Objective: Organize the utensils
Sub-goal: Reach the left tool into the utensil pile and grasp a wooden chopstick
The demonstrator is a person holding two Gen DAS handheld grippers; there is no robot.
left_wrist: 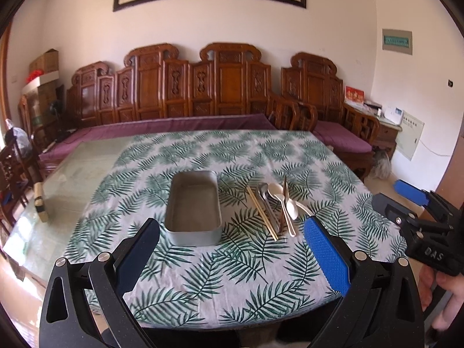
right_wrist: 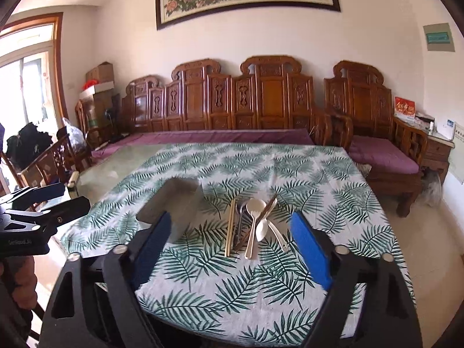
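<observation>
Your metal tray point(left_wrist: 193, 208) sits empty; utensils point(left_wrist: 275, 206) lie just right of it. Both your left gripper point(left_wrist: 232, 249) and right gripper point(right_wrist: 232, 249) gape, holding nothing.

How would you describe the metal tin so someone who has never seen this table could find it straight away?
Start at the table under the leaf-print tablecloth in front of the carved wooden sofa. Near the cloth's front edge lies a loose pile of utensils; the metal tin sits just left of it. It is the only container there: grey, rectangular, round-cornered, open-topped and empty.
</observation>
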